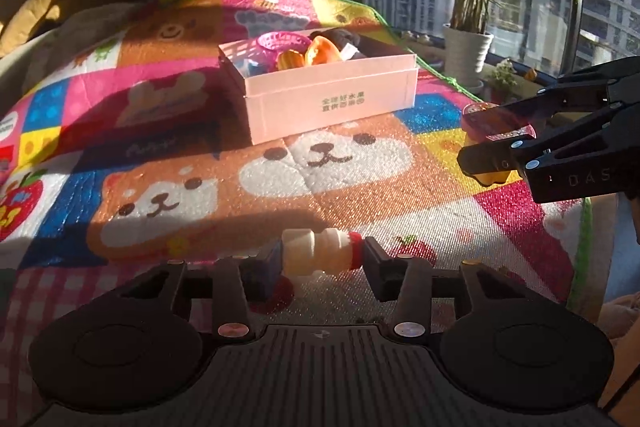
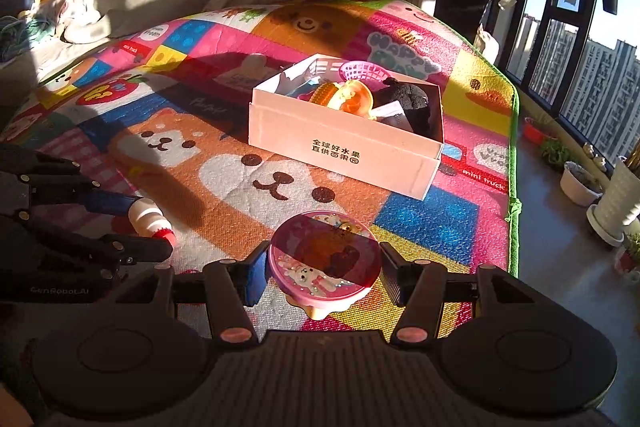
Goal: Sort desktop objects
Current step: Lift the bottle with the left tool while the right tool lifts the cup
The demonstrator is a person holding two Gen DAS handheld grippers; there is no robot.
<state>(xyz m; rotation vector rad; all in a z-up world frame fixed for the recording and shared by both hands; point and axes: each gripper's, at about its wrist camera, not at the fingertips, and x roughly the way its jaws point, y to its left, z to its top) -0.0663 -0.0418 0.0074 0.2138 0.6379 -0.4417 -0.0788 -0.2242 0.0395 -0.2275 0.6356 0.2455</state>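
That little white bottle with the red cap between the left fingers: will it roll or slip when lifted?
The white bottle lies sideways, gripped end to end by the left gripper. Round and ribbed, it would probably roll on the mat if dropped. It looks like light plastic, so it may pivot or slip.

Pink box (image 2: 345, 151) front wall: "全球好水果 / 直供百果园", reads upside down from my left camera. My left gripper (image 2: 154, 233) body: "GenRobot.AI". My right gripper (image 1: 486, 157): partial "DAS". Play mat (image 2: 460, 223): "HAPPY" at 12 o'clock of the box, "mini truck" at 4 o'clock.
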